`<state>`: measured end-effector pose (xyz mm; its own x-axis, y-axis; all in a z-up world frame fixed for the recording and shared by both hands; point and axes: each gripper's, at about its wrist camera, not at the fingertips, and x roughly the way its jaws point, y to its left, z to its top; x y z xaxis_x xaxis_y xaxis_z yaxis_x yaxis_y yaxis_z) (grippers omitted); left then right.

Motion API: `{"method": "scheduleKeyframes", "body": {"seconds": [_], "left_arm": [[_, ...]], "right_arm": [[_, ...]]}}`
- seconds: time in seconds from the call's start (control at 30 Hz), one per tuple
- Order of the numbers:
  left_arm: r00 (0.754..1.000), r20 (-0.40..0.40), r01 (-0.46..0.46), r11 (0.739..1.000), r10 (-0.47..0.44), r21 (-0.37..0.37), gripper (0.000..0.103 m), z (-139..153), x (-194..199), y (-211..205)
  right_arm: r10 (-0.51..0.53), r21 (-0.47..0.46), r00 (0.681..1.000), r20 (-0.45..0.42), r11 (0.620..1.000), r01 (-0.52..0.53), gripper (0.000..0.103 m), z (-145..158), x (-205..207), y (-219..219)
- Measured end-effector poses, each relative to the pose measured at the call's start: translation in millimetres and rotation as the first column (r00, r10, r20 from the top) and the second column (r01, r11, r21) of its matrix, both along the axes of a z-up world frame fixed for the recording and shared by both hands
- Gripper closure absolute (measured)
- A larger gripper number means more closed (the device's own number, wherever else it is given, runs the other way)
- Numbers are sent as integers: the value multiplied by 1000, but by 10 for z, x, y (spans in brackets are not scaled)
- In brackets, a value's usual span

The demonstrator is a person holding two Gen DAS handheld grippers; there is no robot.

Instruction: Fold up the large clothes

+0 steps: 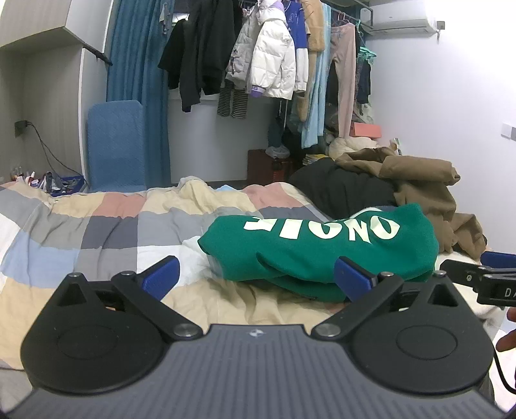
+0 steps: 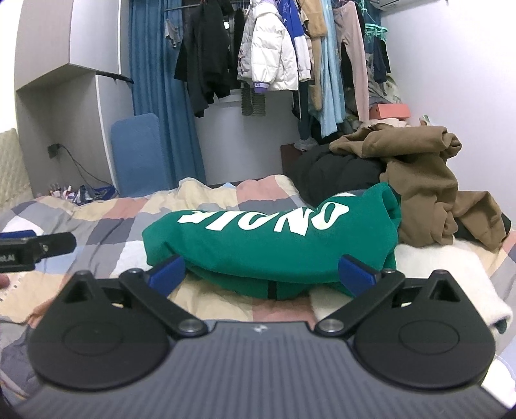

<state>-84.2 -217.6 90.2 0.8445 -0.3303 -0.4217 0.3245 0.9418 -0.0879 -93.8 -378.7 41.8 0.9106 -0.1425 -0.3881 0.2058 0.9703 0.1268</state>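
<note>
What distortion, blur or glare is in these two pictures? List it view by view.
Left wrist view: fisheye bends the wall cabinet and air conditioner near the edges; the green sweatshirt is sharp; even indoor light, no glare. Right wrist view: the same bending, dark corners; the sweatshirt is sharp, the hanging clothes slightly soft; no glare.

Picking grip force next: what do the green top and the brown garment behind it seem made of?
Green top: thick, matte fleece-like knit, probably sweatshirt cotton; soft rounded folds, printed white letters. Brown garment: smoother woven cloth, maybe cotton twill; sharper creases. Both guesses.
</note>
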Motion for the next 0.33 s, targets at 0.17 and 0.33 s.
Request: {"method": "scheduleKeyframes", "body": {"seconds": [0.17, 0.33], "left_arm": [[1000, -2, -3, 1000, 3, 7, 0, 27, -37, -59], [1000, -3, 1, 1000, -1, 1, 0, 35, -65, -72]], "right_arm": [[-6, -4, 1000, -2, 1000, 6, 0, 7, -5, 4], [-10, -13, 1000, 0, 1000, 10, 0, 11, -18, 2]]}}
